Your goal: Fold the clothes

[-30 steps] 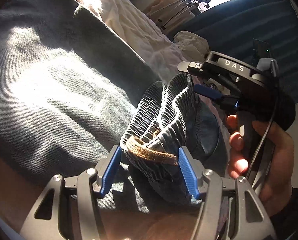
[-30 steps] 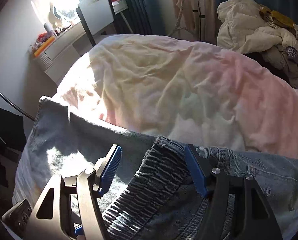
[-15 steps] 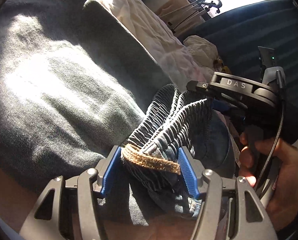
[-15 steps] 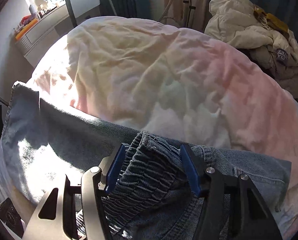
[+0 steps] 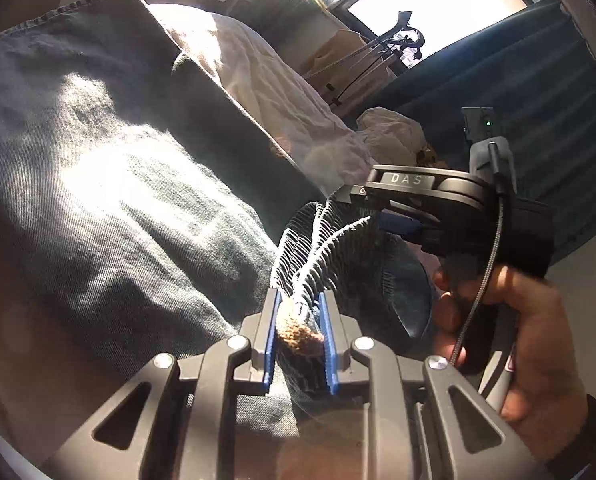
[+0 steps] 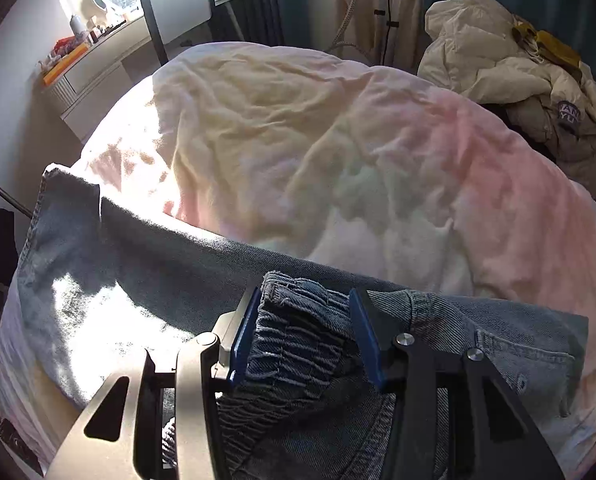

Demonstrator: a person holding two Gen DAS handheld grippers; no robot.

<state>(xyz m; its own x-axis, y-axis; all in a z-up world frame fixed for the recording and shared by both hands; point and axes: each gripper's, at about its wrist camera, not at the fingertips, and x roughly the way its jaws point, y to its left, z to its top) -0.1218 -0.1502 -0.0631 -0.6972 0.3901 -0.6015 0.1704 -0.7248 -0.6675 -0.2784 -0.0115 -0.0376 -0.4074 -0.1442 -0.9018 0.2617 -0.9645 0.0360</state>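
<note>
Blue denim jeans [image 6: 110, 280] lie spread across a bed with a pale, crumpled blanket [image 6: 338, 152]. The stretchy waistband [image 5: 318, 248] of the jeans is bunched up and lifted off the bed. The left gripper [image 5: 298, 330] is pinched tight on one part of the waistband, with a brown cord [image 5: 298, 332] squeezed between its blue pads. The right gripper [image 6: 304, 336] holds another part of the waistband [image 6: 298, 336] between its jaws. A hand [image 5: 538, 344] holds the right gripper's handle. A heap of pale coats [image 6: 498, 64] sits at the far side of the bed.
</note>
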